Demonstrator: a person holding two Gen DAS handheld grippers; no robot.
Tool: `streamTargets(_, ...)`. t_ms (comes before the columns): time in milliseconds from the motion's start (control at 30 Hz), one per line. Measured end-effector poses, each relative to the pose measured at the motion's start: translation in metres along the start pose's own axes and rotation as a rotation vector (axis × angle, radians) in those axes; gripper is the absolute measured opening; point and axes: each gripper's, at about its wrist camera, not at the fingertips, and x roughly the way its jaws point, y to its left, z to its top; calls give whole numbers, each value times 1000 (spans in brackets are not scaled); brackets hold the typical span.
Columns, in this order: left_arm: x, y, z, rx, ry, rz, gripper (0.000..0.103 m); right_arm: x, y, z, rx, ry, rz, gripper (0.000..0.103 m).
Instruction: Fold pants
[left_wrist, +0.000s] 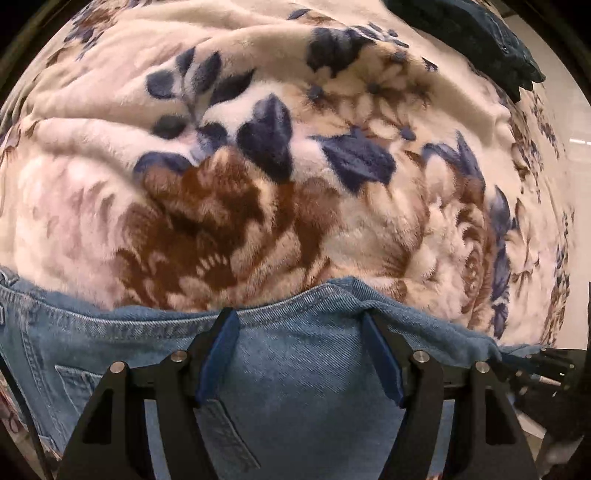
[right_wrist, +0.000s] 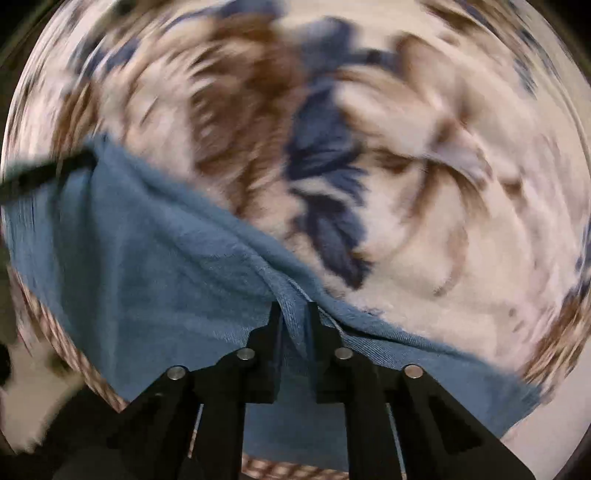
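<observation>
Light blue denim pants (left_wrist: 295, 369) lie on a fluffy floral blanket (left_wrist: 258, 166). In the left wrist view their waistband edge and a back pocket show at the bottom. My left gripper (left_wrist: 297, 314) is open, its fingers spread over the denim edge without pinching it. In the right wrist view, which is motion-blurred, my right gripper (right_wrist: 294, 306) is shut on a raised fold of the pants (right_wrist: 155, 266). The other gripper shows at that view's left edge (right_wrist: 44, 173).
The cream, brown and navy blanket (right_wrist: 424, 166) fills both views. A dark garment (left_wrist: 472, 40) lies at the top right of the left wrist view, near the blanket's edge. A pale floor or wall shows at the far right.
</observation>
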Motion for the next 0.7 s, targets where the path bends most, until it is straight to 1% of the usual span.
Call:
streamTargets(67,4,-5,0,0,-3,3,68,-4,-31,-4,139,-20,76,10)
streamTargets(100,5,-6,1,4,-5,6,68,-1,-42,-4,185,-22,107,10)
streamTargets(200,6,-7,4,4,5,5,69,5,-63,-5,288,-27,159,10)
streamTargets(233,0,5,5,6,6,7,69,6,-73,-7,343,-29,200,10)
streamTargets(267,1,4,7,14,4,16,69,5,-82,-10,372,-35,231,10)
streamTargets(300,1,2,9,18,2,21,69,-2,-95,-15,421,-59,270,10)
streamTargets(333,1,1,9,22,0,29,69,-7,-105,-20,442,-79,281,11)
streamTargets(367,0,0,9,26,-3,40,70,-15,-116,-25,456,-101,251,11)
streamTargets(400,0,-1,9,28,-5,49,70,-25,-127,-31,471,-133,150,11)
streamTargets(433,-2,-2,8,22,-7,55,69,-37,-141,-38,493,-168,69,11)
streamTargets(467,-3,-4,7,19,-11,60,69,-48,-156,-47,520,-202,93,11)
streamTargets(500,-8,-5,6,14,-21,76,69,-59,-166,-55,538,-237,170,16)
streamTargets(533,-12,-8,3,9,-30,81,68,-67,-169,-60,528,-256,215,26)
streamTargets(567,-20,-11,-1,2,-47,79,68,-75,-169,-66,486,-272,263,42)
streamTargets(600,-27,-15,-6,1,-71,89,68,-80,-161,-71,427,-277,285,50)
streamTargets(633,-32,-19,-13,4,-90,100,68,-80,-150,-74,358,-251,297,54)
streamTargets(667,-35,-27,-19,10,-103,111,68,-71,-136,-77,302,-204,327,54)
streamTargets(700,-36,-31,-24,12,-106,119,68,-60,-129,-78,272,-154,352,54)
